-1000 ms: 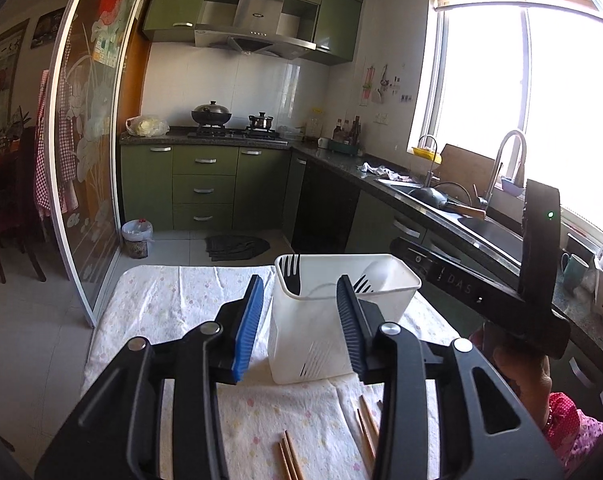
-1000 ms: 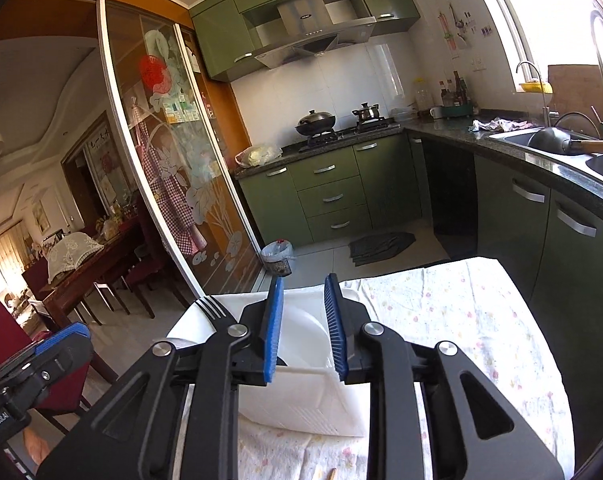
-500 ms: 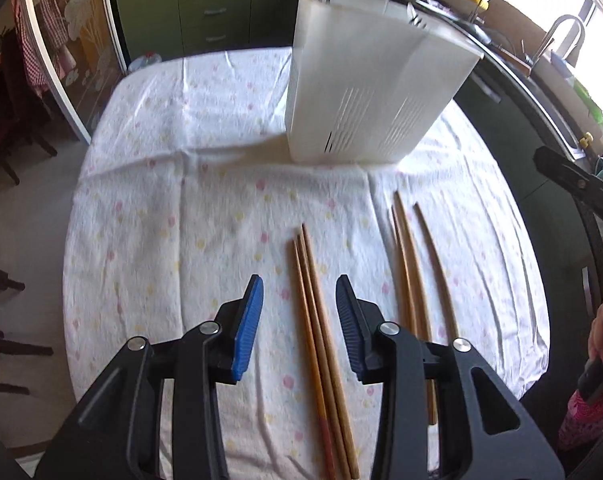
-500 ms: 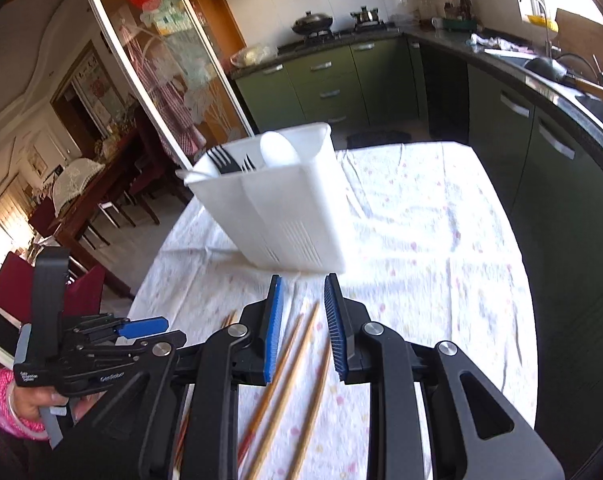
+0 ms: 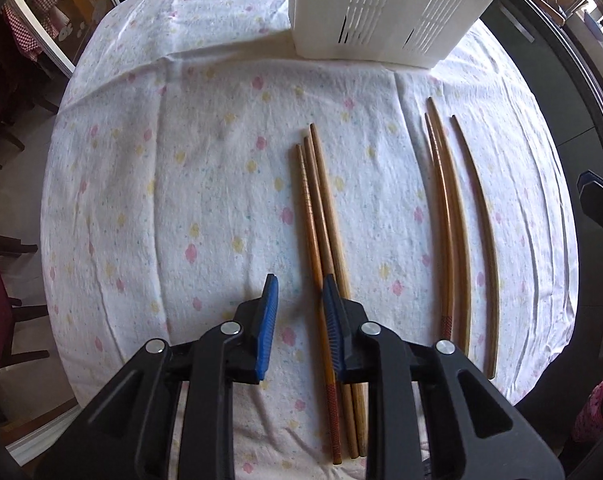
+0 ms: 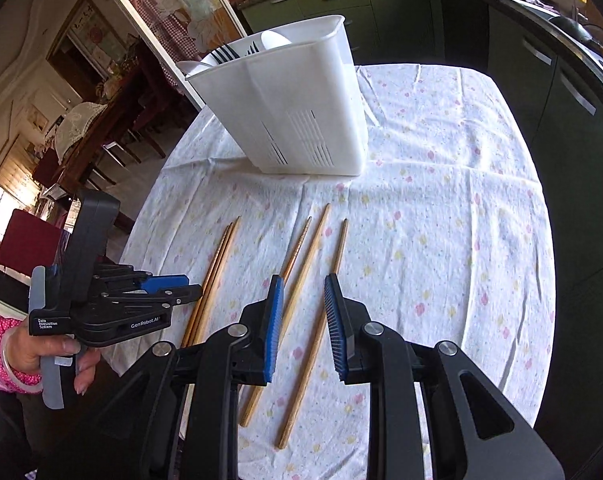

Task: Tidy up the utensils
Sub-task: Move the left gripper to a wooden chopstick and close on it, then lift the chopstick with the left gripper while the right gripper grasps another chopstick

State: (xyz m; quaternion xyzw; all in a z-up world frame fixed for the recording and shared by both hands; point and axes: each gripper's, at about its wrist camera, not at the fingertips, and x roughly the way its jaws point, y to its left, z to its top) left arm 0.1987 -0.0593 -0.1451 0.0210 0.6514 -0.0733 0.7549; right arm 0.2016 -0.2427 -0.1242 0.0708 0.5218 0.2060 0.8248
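Observation:
Several wooden chopsticks lie on the flowered tablecloth (image 5: 181,160) in two bundles. My left gripper (image 5: 299,292) is open and empty, low over the left bundle (image 5: 321,208), whose stems run under its right finger. The right bundle (image 5: 449,216) lies apart to the right. My right gripper (image 6: 301,292) is open and empty above the right bundle (image 6: 305,264). The left gripper also shows in the right wrist view (image 6: 189,286), next to the left bundle (image 6: 215,276). A white utensil caddy (image 6: 293,108) stands upright at the far side, holding black forks (image 6: 225,54) and white spoons.
The table edge drops to the floor on the left (image 5: 49,80). Dark green kitchen cabinets (image 6: 561,92) run along the right side. Dining chairs (image 6: 29,240) stand beyond the left edge. The caddy's slotted wall (image 5: 381,12) fills the top of the left wrist view.
Both grippers have tipped down and dropped from caddy height toward the cloth, and now hang low over the chopsticks. Neither has taken hold of anything.

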